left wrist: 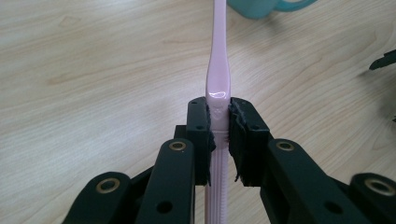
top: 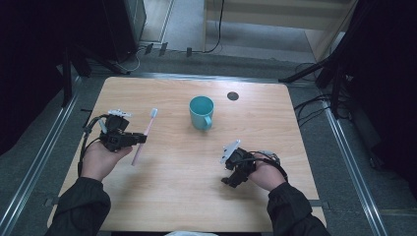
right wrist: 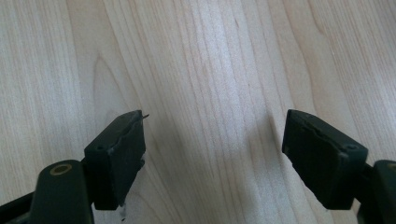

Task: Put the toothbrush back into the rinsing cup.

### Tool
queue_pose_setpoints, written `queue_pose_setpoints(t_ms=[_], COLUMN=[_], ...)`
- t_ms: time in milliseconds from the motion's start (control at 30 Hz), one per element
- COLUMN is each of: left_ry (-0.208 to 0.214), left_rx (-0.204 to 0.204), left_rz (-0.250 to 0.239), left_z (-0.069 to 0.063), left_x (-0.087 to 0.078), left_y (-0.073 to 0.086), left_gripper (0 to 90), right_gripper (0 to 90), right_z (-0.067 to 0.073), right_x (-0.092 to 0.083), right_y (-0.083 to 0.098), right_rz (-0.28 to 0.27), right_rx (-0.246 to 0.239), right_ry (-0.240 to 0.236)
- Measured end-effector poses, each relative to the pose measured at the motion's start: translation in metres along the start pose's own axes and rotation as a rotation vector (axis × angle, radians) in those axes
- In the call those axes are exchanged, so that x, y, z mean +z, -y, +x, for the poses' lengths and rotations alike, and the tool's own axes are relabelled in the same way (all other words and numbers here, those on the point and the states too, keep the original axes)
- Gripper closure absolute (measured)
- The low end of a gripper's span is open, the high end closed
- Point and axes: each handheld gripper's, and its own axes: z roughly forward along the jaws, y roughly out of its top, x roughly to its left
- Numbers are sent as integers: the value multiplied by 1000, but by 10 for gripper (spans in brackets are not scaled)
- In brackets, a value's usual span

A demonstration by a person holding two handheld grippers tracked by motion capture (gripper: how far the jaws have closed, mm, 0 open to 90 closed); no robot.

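Nearest to the high camera I see my two dark sleeves coming in over the near edge of the worktop [top: 172, 196]. My right gripper [top: 230, 181] sits close to the near right corner, low over the wood and pointing toward the near edge. In the right gripper view its jaws stand wide apart, and I see bare wood grain between them.

My left gripper [top: 141, 139] is near the left edge of the worktop, about halfway between the near and far edges. Its jaws are clamped on the pink toothbrush [top: 144, 135]. In the left gripper view the two pads press on the handle from both sides, just below the place where the handle becomes thin, and the ribbed part of the toothbrush [left wrist: 218, 88] goes down between the jaws. The neck runs away from the gripper. In the high view the white head points to the far edge and the handle end points to the near edge, a little tilted.

The teal cup [top: 201, 112] stands upright near the middle of the far half of the worktop, well apart from the toothbrush, its handle turned to the near side. A small dark round spot [top: 232, 96] is on the wood beyond the cup, toward the far right.
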Motion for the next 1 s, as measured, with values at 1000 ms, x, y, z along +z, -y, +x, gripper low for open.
queue_pose_setpoints(t_ms=[1000], left_ry=[27], left_rx=[49], left_rz=[-240], left_z=[-31], left_x=[-2], left_y=[-42], left_gripper=[782], right_gripper=[214], right_z=[1], right_x=[-1], right_y=[2], right_rz=[-3], right_rx=[2], right_ry=[4])
